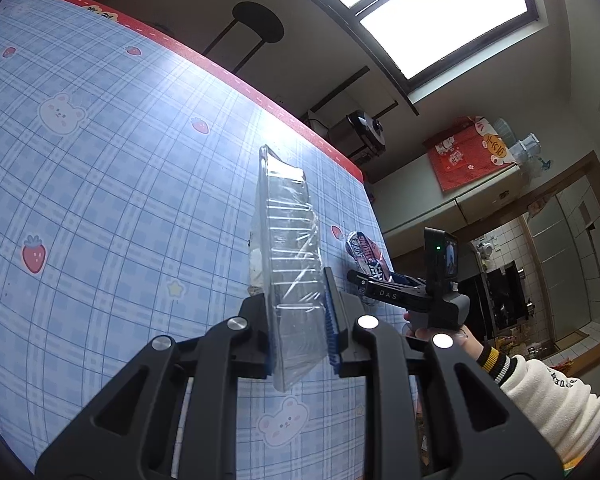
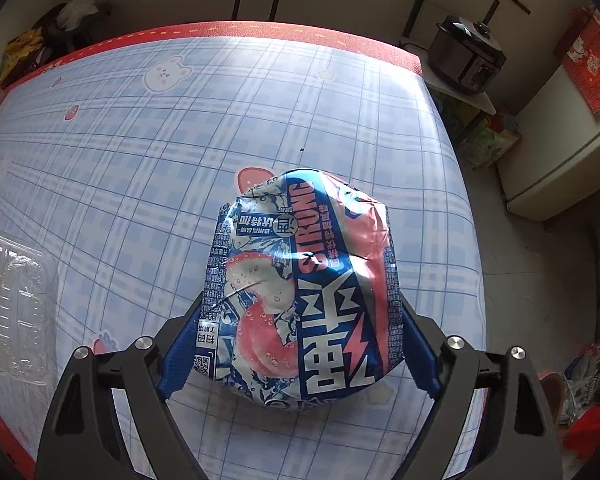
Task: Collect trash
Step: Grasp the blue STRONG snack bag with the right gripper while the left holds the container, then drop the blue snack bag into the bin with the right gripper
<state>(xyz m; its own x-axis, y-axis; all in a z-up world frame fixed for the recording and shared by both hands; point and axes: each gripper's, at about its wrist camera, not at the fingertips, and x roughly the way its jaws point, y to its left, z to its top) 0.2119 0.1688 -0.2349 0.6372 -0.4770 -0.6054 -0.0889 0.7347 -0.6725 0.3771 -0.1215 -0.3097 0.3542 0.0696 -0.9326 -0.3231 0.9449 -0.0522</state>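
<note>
Clear plastic tray [image 1: 290, 264]: we see it standing on edge between the fingers of our left gripper [image 1: 300, 328], its ribbed wall facing the camera, its far end reaching out over the table.
Left gripper: fingers drawn close together and clamped on the tray's near end — the blue pads press both faces.
Crushed can [image 2: 304, 280]: blue, white and pink, printed "STRONG", lying on the table between the fingers of our right gripper [image 2: 300, 344].
Right gripper: fingers wide apart, one on each side of the can; the can's sides sit right at the blue pads, but we cannot tell whether the pads press on it.
Can, from the left wrist camera: it lies beside the tray, near the table's red edge [image 1: 364, 256], with the right gripper [image 1: 374, 280] over it.
Table [image 2: 180, 160]: blue plaid cover with bears and strawberries, red border — the tray shows again at the left edge of the right wrist view [image 2: 12, 292].
Sleeve [image 1: 548, 396]: cream fleece with a striped cuff, behind the right gripper.
</note>
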